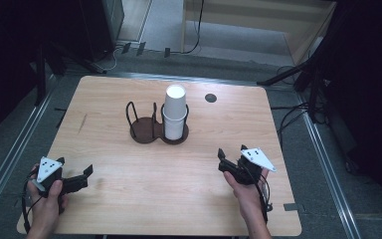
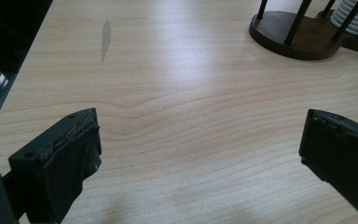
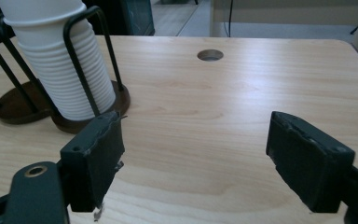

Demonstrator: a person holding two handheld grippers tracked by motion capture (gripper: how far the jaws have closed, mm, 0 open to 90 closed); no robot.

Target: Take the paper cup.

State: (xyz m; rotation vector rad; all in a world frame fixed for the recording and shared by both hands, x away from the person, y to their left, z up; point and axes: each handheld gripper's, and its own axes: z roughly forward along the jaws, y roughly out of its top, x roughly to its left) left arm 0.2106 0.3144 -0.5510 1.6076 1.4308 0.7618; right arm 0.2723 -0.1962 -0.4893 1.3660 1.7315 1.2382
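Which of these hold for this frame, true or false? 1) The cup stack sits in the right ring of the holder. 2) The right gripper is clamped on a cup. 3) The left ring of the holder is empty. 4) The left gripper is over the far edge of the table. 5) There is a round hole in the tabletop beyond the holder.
1) True: the cup stack stands in the right ring of the holder.
2) False: the right gripper is open, with nothing between its jaws.
3) True.
4) False: the left gripper is at the near left corner of the table.
5) True: the hole lies beyond the holder, to the right.
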